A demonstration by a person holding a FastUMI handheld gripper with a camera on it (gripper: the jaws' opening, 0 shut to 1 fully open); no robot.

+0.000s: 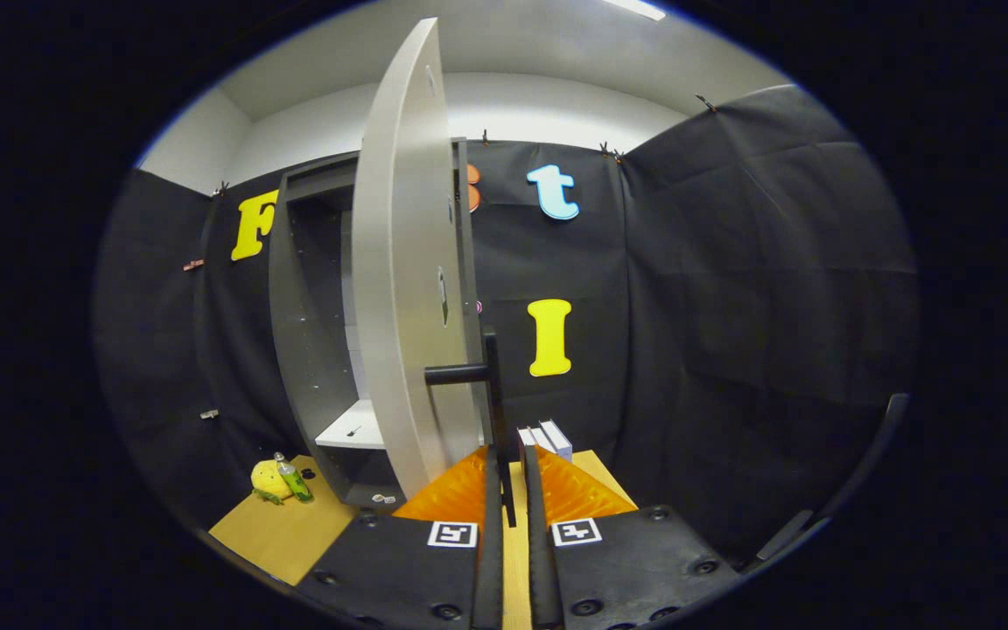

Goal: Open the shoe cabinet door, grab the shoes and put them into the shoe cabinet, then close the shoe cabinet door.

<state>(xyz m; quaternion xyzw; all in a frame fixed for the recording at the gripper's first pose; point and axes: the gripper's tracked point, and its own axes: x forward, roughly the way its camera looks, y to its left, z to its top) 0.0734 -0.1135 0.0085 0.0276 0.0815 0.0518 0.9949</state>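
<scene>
Between nearly closed fingers (511, 477): door handle (493, 394), gripped; shoe cabinet door (403, 262) half open; next, likely swing wider

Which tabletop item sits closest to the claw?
The white box, just beyond the claw at the door handle; the bottle and yellow toy lie on the cabinet's other side.

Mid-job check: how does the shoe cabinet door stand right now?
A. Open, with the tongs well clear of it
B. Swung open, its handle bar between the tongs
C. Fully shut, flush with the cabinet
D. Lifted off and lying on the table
B: the door stands swung out from the cabinet, baring a pale shelf, and the thin vertical handle bar runs down into the narrow gap of the tongs.
</scene>
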